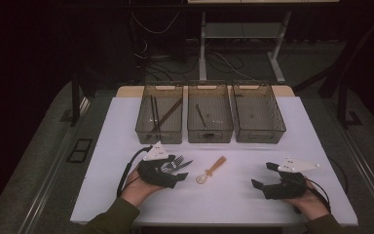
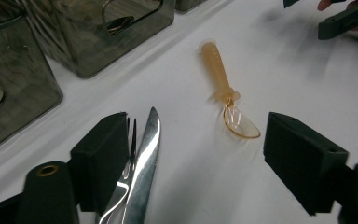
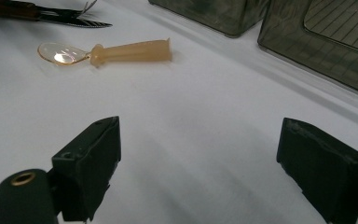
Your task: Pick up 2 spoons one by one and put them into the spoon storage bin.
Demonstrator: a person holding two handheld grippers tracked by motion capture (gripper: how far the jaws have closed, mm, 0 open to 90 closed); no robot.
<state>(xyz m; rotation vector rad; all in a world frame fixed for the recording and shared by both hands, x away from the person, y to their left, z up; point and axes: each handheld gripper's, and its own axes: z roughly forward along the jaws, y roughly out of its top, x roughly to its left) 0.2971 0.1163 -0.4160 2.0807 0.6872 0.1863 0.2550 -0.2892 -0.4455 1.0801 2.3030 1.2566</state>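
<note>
L claw (image 2: 196, 154) wide, by knife (image 2: 142, 158), fork (image 2: 132, 135) | spoon (image 2: 226, 93) ahead

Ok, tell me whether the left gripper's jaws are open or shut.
Open. In the left gripper view, the left gripper has white table between its jaws; knife and fork lie beside one jaw, not clamped.
</note>
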